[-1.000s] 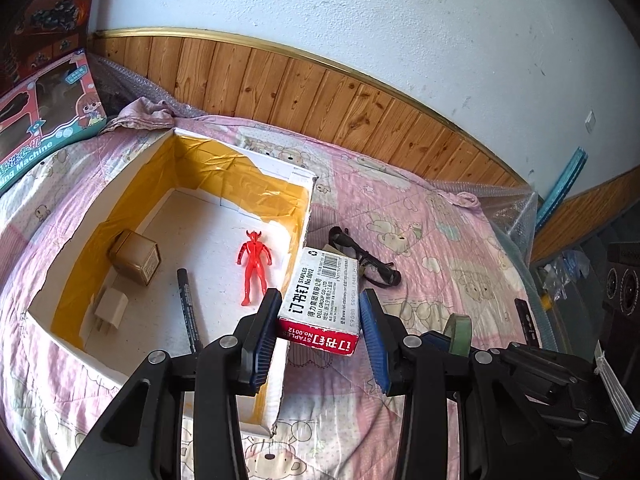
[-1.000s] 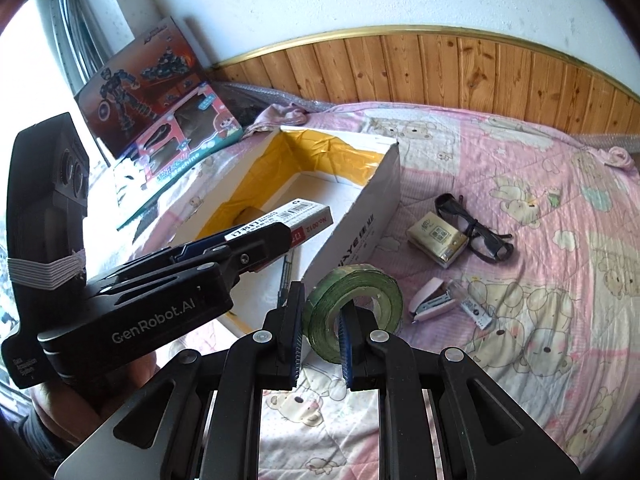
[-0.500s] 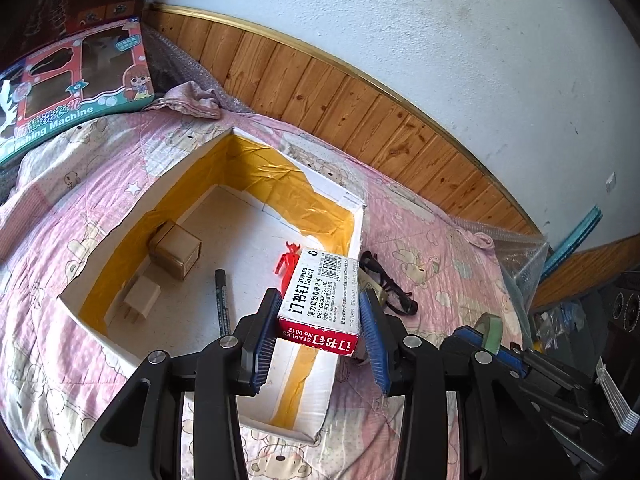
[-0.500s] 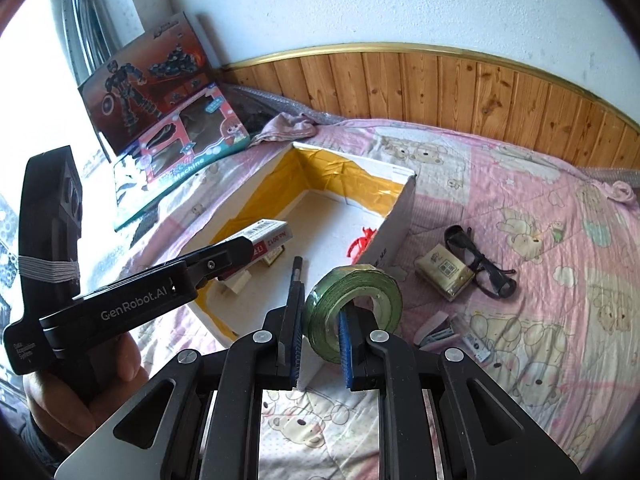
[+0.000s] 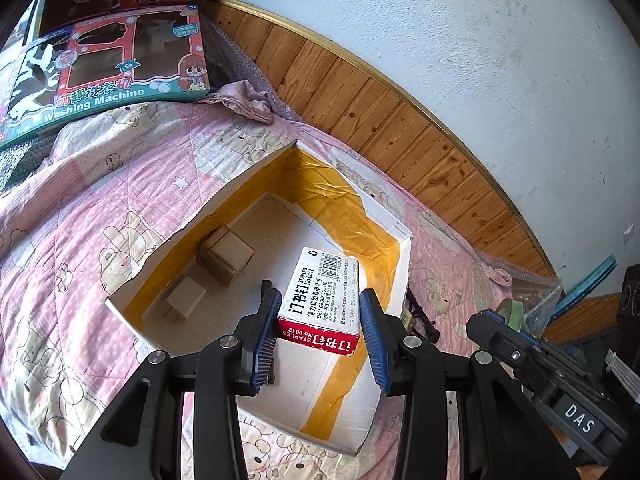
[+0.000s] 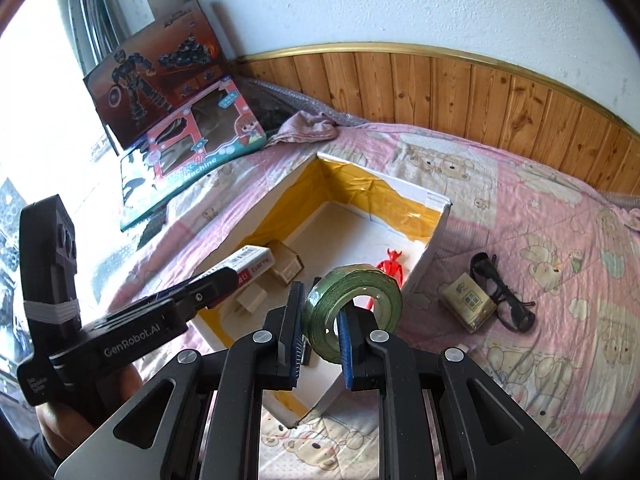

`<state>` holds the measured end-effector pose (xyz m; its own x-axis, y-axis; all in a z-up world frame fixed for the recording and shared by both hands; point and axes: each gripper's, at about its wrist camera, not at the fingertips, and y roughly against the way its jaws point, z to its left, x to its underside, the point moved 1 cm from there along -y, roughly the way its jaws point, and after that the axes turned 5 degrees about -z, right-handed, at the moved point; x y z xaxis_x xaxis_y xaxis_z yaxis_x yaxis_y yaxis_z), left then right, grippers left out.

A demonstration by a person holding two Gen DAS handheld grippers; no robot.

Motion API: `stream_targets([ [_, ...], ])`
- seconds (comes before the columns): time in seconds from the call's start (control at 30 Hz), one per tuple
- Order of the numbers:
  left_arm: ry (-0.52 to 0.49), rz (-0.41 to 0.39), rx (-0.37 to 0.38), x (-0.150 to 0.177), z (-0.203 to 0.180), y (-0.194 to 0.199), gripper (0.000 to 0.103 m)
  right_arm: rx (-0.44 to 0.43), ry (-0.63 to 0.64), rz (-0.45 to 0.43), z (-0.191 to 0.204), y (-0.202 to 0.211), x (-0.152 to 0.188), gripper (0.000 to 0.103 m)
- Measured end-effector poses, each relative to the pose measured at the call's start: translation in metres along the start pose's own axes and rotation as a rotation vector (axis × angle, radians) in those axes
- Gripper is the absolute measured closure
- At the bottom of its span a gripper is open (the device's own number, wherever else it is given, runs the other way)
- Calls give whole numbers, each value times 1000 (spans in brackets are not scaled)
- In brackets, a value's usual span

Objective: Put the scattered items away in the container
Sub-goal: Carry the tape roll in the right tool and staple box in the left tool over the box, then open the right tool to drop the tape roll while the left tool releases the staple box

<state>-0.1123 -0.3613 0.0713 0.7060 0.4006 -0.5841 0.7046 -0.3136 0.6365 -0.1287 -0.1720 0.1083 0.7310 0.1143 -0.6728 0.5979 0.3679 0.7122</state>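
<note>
My left gripper is shut on a white and red staples box, held above the open cardboard container with yellow-taped walls. The same staples box shows in the right wrist view, over the container. My right gripper is shut on a green tape roll, hanging over the container's near right wall. Inside lie two small brown boxes, a white plug and a red figure. Black glasses and a small tan box lie on the pink quilt.
Toy boxes lean at the far left by the window. A crumpled pink cloth lies near the wood-panelled wall. A person's hand holds the left gripper. The pink bear-print quilt stretches to the right.
Both grippers moved left and forward over the container. The staples box now hangs above the container's floor and hides the red figure in the left view.
</note>
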Motion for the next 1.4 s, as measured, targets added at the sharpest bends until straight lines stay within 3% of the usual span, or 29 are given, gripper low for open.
stream_targets([
  [0.33, -58, 121, 52, 24, -19, -25, 62, -23, 14, 72, 6, -35, -37, 87],
  [0.63, -65, 164, 79, 38, -33, -35, 61, -24, 9, 172, 2, -85, -49, 87],
  [0.93, 2, 183, 106, 37, -21, -44, 62, 3, 138, 242, 15, -116, -58, 87],
  [1.13, 111, 174, 106, 31, -7, -49, 62, 0, 327, 287, 30, -123, -65, 87],
  [1.4, 82, 164, 54, 19, -12, -65, 61, 29, 426, 370, 31, -151, -66, 87],
])
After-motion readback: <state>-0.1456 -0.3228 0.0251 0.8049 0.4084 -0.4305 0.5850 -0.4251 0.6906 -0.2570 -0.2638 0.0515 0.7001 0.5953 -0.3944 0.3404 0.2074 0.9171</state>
